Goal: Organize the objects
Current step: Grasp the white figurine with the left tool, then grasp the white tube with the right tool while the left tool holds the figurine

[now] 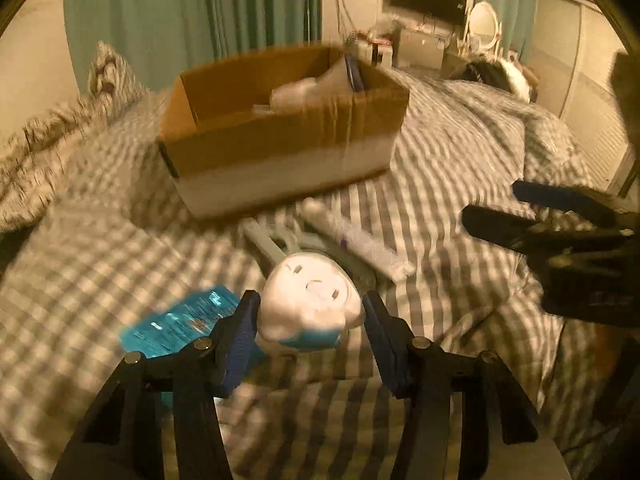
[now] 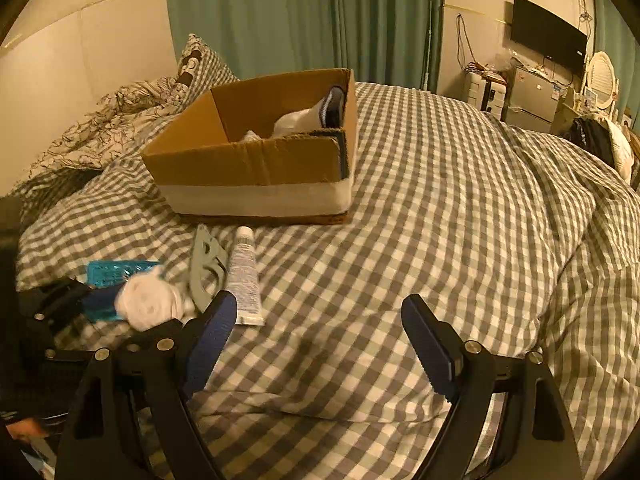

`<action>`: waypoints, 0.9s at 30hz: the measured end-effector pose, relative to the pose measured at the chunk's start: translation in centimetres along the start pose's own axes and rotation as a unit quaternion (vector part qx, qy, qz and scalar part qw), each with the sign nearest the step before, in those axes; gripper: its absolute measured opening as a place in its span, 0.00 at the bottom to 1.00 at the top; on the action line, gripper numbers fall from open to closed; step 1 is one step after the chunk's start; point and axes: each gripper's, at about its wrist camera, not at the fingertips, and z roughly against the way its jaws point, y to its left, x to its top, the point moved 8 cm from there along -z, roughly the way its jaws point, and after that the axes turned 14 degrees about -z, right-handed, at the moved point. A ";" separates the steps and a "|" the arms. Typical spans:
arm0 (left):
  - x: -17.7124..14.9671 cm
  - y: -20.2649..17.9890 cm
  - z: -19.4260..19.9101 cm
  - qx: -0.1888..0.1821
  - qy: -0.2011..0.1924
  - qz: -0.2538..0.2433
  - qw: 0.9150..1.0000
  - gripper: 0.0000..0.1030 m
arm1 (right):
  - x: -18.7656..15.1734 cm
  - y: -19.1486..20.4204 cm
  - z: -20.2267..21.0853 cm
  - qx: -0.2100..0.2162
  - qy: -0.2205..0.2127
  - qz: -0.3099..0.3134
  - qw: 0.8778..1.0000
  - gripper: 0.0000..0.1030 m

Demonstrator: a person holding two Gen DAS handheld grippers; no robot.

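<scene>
My left gripper (image 1: pixel 310 304) is shut on a rolled white sock (image 1: pixel 310 298) just above the checked bedcover; it also shows in the right wrist view (image 2: pixel 148 304). A blue packet (image 1: pixel 180 322) lies to its left, a grey plastic tool (image 2: pixel 206 266) and a white tube (image 2: pixel 245 276) just beyond. The open cardboard box (image 2: pixel 256 164) stands further back with socks inside. My right gripper (image 2: pixel 318 320) is open and empty over bare bedcover, right of these items.
Patterned pillows (image 2: pixel 120 120) lie at the back left. Green curtains (image 2: pixel 300 12) hang behind the bed. A TV (image 2: pixel 548 36), cabinets and a mirror stand at the far right. A dark bundle (image 2: pixel 592 136) lies at the bed's right edge.
</scene>
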 end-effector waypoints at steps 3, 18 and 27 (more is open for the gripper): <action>1.2 1.9 1.0 0.023 -0.018 0.002 1.000 0.52 | 0.8 1.1 -0.5 0.011 0.002 0.003 1.000 0.82; 0.4 6.4 -0.5 0.037 -0.012 0.034 0.999 0.52 | -0.9 7.0 -10.9 0.002 0.108 0.078 0.991 0.53; 0.4 5.8 0.3 0.022 -0.015 0.036 0.999 0.52 | -1.6 6.9 -9.5 0.020 0.109 0.072 0.991 0.24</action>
